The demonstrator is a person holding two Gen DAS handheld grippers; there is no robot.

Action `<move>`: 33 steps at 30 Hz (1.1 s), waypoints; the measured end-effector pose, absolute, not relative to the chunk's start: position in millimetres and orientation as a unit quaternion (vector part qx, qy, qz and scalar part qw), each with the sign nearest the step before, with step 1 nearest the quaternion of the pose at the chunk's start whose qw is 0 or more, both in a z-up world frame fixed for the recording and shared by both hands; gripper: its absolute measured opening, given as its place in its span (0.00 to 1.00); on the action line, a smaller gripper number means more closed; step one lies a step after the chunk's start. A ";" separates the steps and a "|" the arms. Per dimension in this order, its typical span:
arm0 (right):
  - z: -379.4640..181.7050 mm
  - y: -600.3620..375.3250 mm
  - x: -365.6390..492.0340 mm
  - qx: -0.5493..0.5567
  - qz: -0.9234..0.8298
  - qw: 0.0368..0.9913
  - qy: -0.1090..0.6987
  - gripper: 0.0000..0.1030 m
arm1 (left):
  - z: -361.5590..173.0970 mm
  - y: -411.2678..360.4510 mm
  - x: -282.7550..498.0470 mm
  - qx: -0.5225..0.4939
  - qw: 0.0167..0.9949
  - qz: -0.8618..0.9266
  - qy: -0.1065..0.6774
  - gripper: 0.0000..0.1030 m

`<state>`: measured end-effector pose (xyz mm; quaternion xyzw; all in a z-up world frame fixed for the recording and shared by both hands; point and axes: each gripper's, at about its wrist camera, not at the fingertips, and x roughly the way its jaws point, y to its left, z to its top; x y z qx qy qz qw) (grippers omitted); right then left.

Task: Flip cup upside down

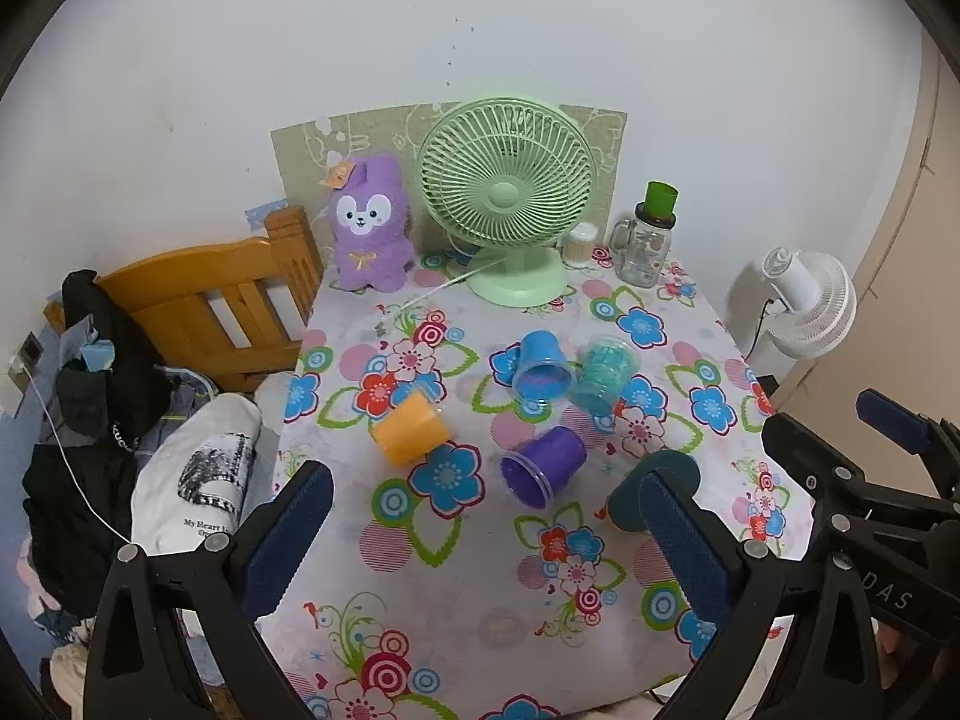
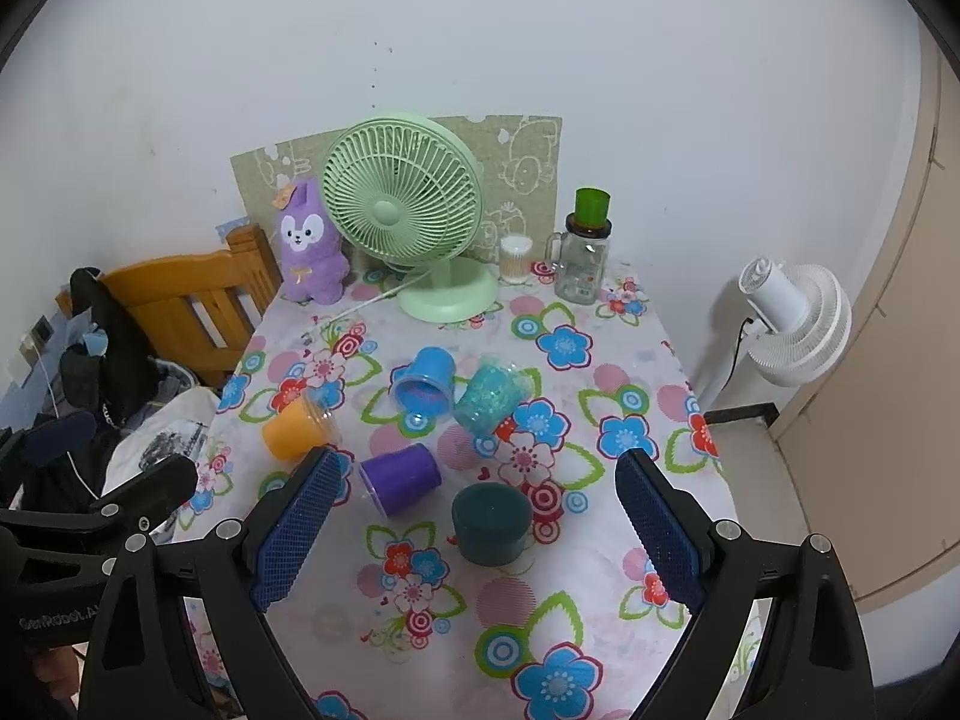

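Several small cups lie on the flowered tablecloth [image 2: 540, 630]. An orange cup [image 1: 411, 429] [image 2: 297, 426], a purple cup [image 1: 543, 465] [image 2: 402, 477], a blue cup [image 1: 540, 363] [image 2: 423, 381] and a glittery teal cup [image 1: 603, 372] [image 2: 489, 399] all lie on their sides. A dark teal cup [image 2: 491, 522] [image 1: 651, 495] stands base up. My left gripper [image 1: 486, 522] is open and empty above the near table, its right finger in front of the dark teal cup. My right gripper [image 2: 480, 516] is open and empty, with the dark teal cup between its fingers.
A green desk fan [image 1: 507, 198], a purple plush rabbit [image 1: 369, 228], a glass jar with a green cup on top [image 1: 648, 240] and a cotton-swab tub [image 1: 581, 245] stand at the back. A wooden bed frame [image 1: 222, 300] with clothes is left; a white fan [image 2: 792, 318] is right.
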<state>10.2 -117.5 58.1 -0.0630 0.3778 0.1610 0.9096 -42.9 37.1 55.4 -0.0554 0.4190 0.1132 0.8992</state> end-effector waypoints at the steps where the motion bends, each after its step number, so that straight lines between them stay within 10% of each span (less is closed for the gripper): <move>1: 58.3 -117.4 9.4 -0.063 0.161 0.910 0.378 0.92 | 55.4 37.1 -43.3 -0.055 0.899 0.114 0.419 1.00; 33: 57.5 -122.0 8.5 -0.063 0.154 0.909 0.382 0.92 | 55.6 31.6 -40.2 -0.058 0.898 0.108 0.422 1.00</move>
